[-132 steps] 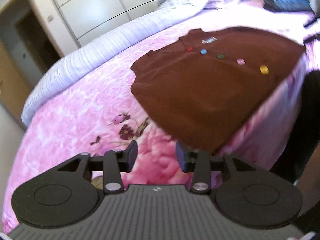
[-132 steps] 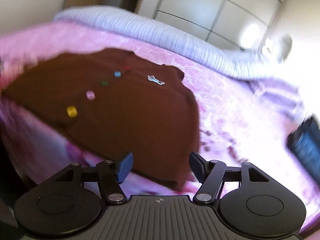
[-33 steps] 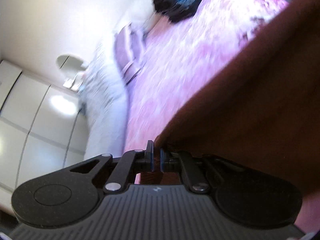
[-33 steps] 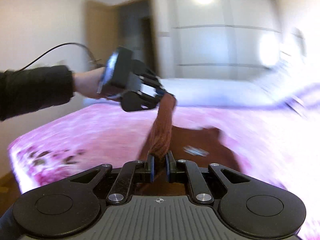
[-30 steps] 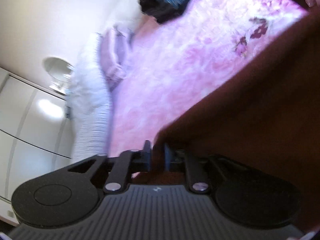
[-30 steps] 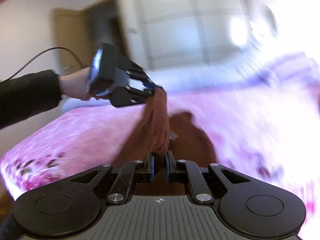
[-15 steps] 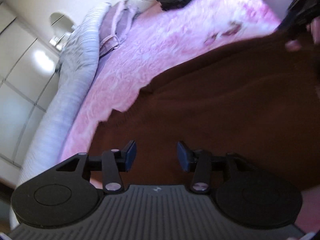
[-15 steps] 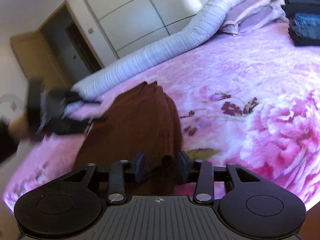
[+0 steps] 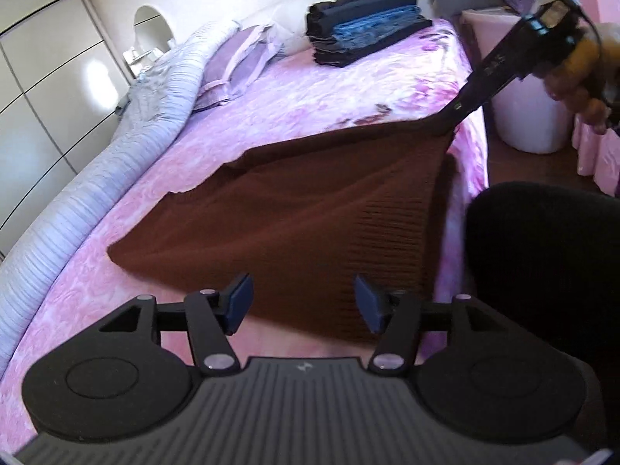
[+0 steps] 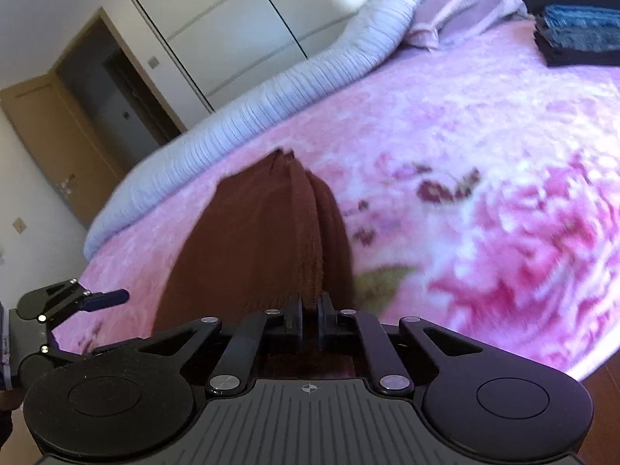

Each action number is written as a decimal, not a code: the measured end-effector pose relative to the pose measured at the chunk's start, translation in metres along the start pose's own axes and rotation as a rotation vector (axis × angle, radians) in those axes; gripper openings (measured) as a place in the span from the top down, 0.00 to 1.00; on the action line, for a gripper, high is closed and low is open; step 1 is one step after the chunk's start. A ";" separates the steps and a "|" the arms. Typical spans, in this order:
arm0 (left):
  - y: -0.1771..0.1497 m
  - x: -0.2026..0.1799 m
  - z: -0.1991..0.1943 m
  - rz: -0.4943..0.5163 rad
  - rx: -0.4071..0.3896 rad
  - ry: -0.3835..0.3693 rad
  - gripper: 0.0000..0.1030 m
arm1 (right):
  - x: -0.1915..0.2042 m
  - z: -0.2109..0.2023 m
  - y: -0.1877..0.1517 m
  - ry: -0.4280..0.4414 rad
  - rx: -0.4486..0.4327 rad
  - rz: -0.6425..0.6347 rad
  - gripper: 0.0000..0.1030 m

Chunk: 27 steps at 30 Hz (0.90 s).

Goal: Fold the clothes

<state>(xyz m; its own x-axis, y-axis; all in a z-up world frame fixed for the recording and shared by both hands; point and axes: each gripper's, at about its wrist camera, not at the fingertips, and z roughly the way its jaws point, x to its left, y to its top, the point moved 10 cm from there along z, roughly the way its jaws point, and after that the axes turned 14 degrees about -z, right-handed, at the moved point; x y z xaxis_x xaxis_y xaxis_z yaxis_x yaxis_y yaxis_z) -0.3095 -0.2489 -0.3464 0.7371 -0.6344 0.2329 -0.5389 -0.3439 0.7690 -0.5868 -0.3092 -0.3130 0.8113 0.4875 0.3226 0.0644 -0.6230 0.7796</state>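
Note:
A brown knitted cardigan (image 9: pixel 310 209) lies face down on the pink floral bed (image 9: pixel 317 89), its hem at the near edge. My left gripper (image 9: pixel 302 302) is open and empty just above the cardigan's near left hem corner. My right gripper (image 10: pixel 309 319) is shut on the cardigan's (image 10: pixel 263 248) other hem corner, which bunches into a ridge in front of it. In the left wrist view the right gripper (image 9: pixel 451 118) pinches that corner at the bed's right edge. The left gripper (image 10: pixel 108 296) shows open at the lower left of the right wrist view.
A stack of folded dark and blue clothes (image 9: pixel 364 38) sits near the head of the bed. A rolled lilac duvet (image 9: pixel 116 155) and pillows (image 9: pixel 240 62) run along the far side. A white bin (image 9: pixel 527 116) stands on the floor beyond the bed's corner. Wardrobe doors (image 10: pixel 248 23) lie behind.
Both grippers lifted the cardigan, turned it over and laid it down buttons-under. The left gripper let go and opened wide. The right opened briefly, then shut again on its hem corner.

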 end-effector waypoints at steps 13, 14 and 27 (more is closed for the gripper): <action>-0.009 -0.031 -0.002 0.089 -0.003 -0.060 0.47 | 0.006 -0.004 -0.014 -0.086 0.058 -0.166 0.87; -0.007 -0.032 -0.003 0.078 -0.007 -0.078 0.47 | 0.010 -0.005 -0.012 -0.095 0.048 -0.195 0.85; -0.023 -0.037 0.020 -0.009 0.127 -0.195 0.47 | 0.035 0.037 -0.024 -0.036 0.111 -0.339 0.79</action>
<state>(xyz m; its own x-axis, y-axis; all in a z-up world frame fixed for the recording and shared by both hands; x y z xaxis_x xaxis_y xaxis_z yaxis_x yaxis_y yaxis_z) -0.3325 -0.2316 -0.3847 0.6561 -0.7484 0.0977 -0.5887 -0.4264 0.6867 -0.5382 -0.2996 -0.3398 0.7528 0.6573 0.0351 0.3944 -0.4930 0.7755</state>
